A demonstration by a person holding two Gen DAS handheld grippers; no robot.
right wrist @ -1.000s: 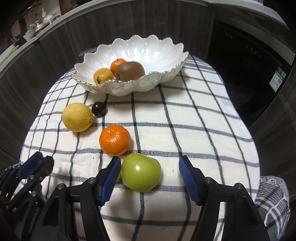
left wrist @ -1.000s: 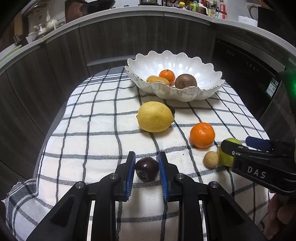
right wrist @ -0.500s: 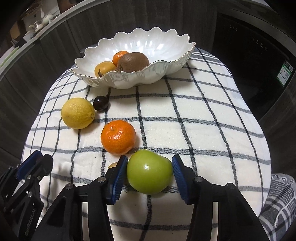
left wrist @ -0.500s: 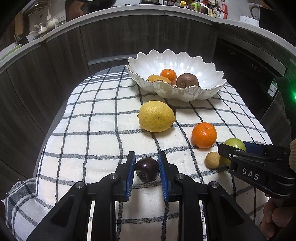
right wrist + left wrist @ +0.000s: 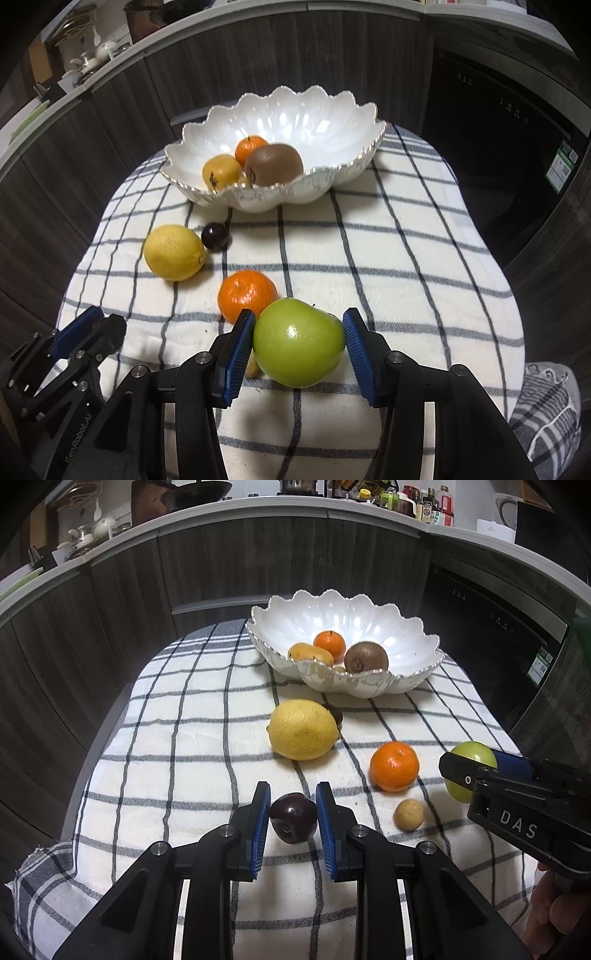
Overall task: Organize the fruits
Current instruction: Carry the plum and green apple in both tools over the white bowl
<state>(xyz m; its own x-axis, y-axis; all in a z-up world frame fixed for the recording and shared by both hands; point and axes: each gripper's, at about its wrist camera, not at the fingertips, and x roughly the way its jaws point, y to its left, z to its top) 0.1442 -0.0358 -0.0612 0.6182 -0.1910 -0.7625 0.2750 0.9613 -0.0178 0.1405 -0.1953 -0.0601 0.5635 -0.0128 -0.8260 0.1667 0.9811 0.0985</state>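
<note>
Left wrist view: the left claw [image 5: 293, 818] clamps a dark plum [image 5: 293, 816] at lower centre. The right claw [image 5: 299, 345] grips a green apple [image 5: 298, 343] below the white bowl [image 5: 332, 173].

Dim warm indoor light, glare on white bowl [image 5: 369, 627], soft shadows, heavy fisheye bending, dark corners
</note>
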